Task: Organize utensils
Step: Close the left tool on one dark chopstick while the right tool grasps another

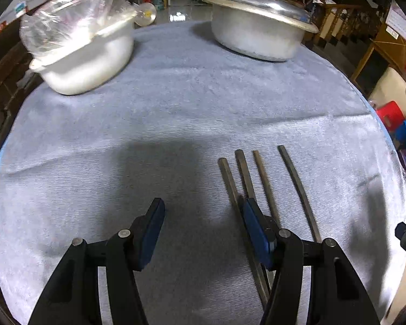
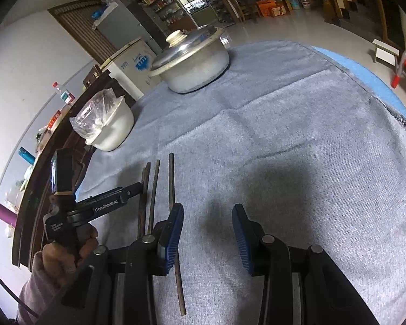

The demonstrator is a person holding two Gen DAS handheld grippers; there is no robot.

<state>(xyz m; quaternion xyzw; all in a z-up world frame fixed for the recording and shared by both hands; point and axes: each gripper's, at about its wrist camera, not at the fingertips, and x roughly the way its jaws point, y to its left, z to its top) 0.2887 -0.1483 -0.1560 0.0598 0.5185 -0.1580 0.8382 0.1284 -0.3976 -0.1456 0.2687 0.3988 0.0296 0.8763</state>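
Note:
Several dark chopsticks (image 1: 265, 181) lie side by side on the grey-blue cloth (image 1: 176, 103), pointing away from me. My left gripper (image 1: 201, 208) hovers open just left of them. Nothing is between its blue pads, and its right finger (image 1: 253, 222) overlaps the two leftmost sticks. In the right wrist view the same chopsticks (image 2: 154, 187) lie at the left. My right gripper (image 2: 208, 211) is open over bare cloth, its left finger (image 2: 173, 227) covering part of the rightmost stick (image 2: 171, 178). A hand (image 2: 65, 254) holds the left gripper (image 2: 136, 187) above the sticks' left side.
A white pot (image 1: 86, 54) with a clear plastic bag in it stands at the back left. An aluminium pot with a lid (image 1: 259, 27) stands at the back right. The cloth's frayed edge (image 2: 398, 116) and the table rim run along the right. A dark wooden ledge (image 2: 67, 140) borders the left.

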